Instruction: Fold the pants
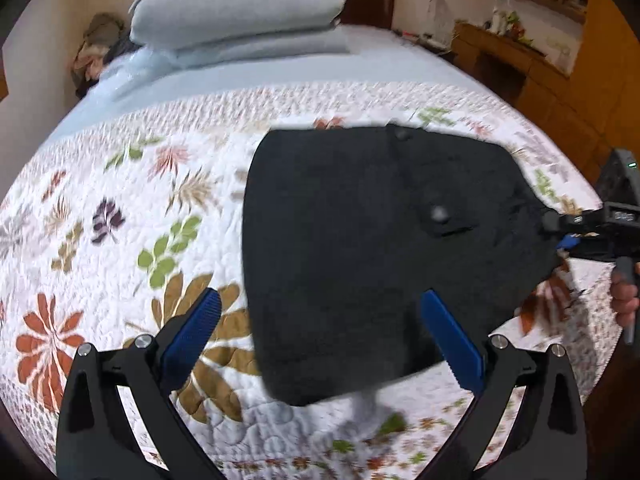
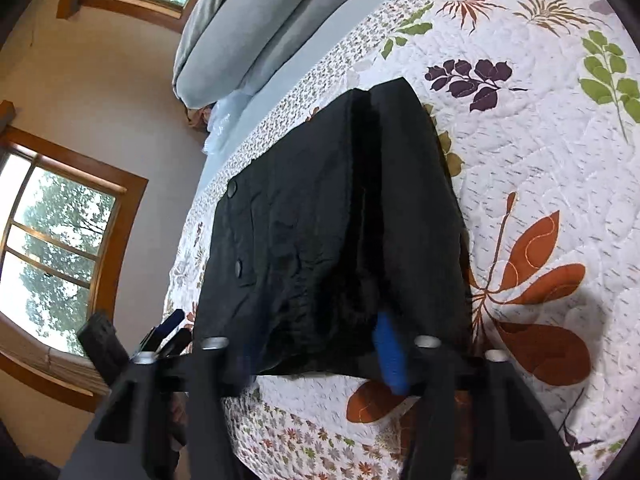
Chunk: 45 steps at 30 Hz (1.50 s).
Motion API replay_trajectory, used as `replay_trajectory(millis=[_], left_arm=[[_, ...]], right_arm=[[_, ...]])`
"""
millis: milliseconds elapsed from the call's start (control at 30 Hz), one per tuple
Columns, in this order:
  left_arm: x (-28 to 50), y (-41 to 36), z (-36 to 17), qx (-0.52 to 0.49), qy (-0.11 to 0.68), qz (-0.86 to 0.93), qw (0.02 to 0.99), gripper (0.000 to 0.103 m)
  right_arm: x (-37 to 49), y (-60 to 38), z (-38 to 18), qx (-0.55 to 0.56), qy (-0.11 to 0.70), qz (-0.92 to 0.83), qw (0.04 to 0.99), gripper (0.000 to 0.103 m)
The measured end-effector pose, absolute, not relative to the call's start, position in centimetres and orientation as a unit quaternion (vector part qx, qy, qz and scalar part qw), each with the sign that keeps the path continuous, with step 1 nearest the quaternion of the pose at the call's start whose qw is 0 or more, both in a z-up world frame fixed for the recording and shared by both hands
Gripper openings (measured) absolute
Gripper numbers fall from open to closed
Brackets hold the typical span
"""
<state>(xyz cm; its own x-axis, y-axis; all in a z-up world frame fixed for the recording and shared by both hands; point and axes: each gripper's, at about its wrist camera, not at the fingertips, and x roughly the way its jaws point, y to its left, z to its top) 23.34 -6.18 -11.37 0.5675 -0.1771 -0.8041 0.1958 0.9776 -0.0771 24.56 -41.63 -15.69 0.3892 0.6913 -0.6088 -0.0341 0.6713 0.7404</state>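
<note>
Nearest, my left gripper [image 1: 320, 340] hangs above the quilt [image 1: 120, 200] with its fingers [image 1: 200, 324] spread wide and holding nothing; the near edge of the pants [image 1: 352, 248] lies between them, below. I judge it placed there to take or smooth that edge next.

My right gripper [image 2: 320, 364] sits at the bundle's right end. In its own view the fingers [image 2: 388, 352] bracket the cloth edge with a gap showing; the left view shows them pinching a corner [image 1: 548, 220]. I judge them closed on the pants, to hold that end against sliding.

The pants [image 2: 332, 220] lie on the bed as a compact black folded bundle, two buttons up. The long axis runs left to right across the bed, parallel to the pillows [image 1: 240, 8] beyond.
</note>
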Motion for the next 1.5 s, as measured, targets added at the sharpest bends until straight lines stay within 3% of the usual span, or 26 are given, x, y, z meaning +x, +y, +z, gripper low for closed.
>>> replay_trajectory(millis=[233,833,1067,1100,1133,1500], left_arm=[[24.1,-4.8,-13.2,-0.043,0.473,-0.101,0.874,0.1],[25.6,-5.9,-14.2,-0.059,0.486,-0.119,0.864,0.1],[24.4,-4.7,-13.6,-0.053,0.48,-0.113,0.869,0.1],[24.1,-4.4,-13.6,-0.053,0.479,-0.112,0.869,0.1],[23.9,-4.0,-13.6,-0.054,0.479,-0.113,0.869,0.1],[22.5,-3.2,-12.7,-0.064,0.477,-0.096,0.871,0.1]], right_arm=[[24.0,-41.8,-15.1,0.313,0.489,0.246,0.776,0.037],[23.4,-42.9,-15.8,0.319,0.494,0.234,0.775,0.037],[22.5,-44.1,-14.7,0.299,0.488,0.205,0.794,0.051],[22.2,-44.5,-14.5,0.296,0.488,0.195,0.798,0.054],[21.7,-45.1,-14.3,0.29,0.488,0.178,0.804,0.065],[19.9,-41.9,-13.2,0.313,0.485,0.233,0.783,0.065]])
